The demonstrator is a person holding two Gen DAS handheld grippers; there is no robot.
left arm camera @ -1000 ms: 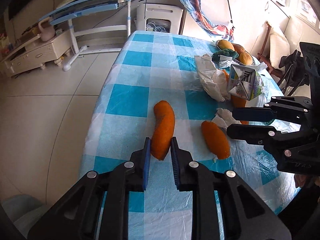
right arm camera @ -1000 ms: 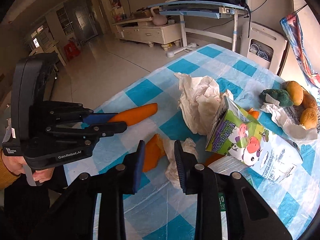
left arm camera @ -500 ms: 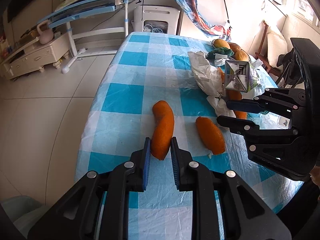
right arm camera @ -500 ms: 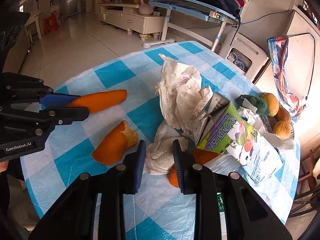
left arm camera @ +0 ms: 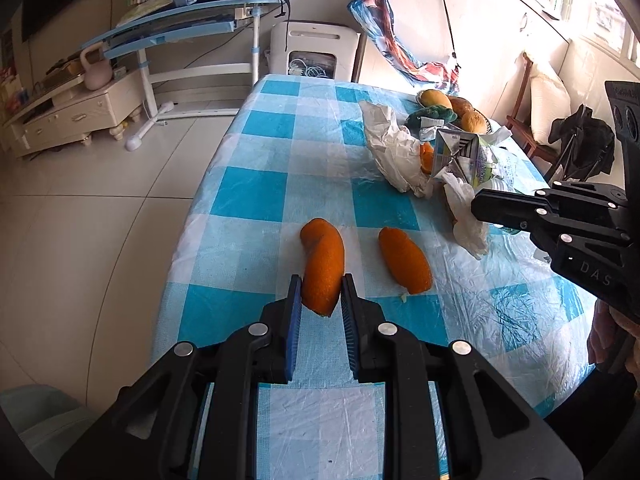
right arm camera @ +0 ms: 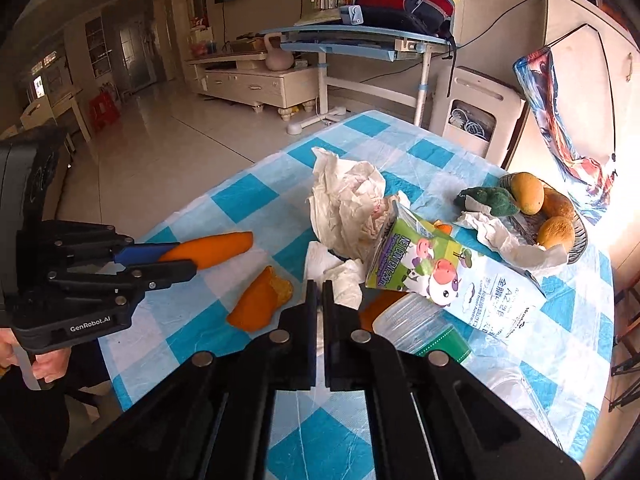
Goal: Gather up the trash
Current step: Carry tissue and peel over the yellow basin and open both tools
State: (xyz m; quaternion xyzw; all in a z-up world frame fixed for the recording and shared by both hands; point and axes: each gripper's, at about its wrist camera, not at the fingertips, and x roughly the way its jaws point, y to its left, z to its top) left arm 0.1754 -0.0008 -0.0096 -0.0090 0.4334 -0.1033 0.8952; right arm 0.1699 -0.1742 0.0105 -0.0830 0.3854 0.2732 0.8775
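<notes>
We see the left claw (left arm camera: 320, 300) pinching the near end of a long orange peel (left arm camera: 323, 266) on the checkered surface (left arm camera: 256, 196). Just right of that peel lies a second orange peel (left arm camera: 405, 260), apart from it. Further right of the long peel, the right claw (right arm camera: 319, 298) is pressed together on a crumpled white tissue (right arm camera: 336, 272). Beyond the tissue sit a crumpled paper bag (right arm camera: 348, 204) and a milk carton (right arm camera: 440, 276), with a fruit basket (right arm camera: 576, 240) farthest right.

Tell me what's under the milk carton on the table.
Under the milk carton lie an orange peel piece and a clear plastic container, both partly hidden; anything further underneath is covered.
</notes>
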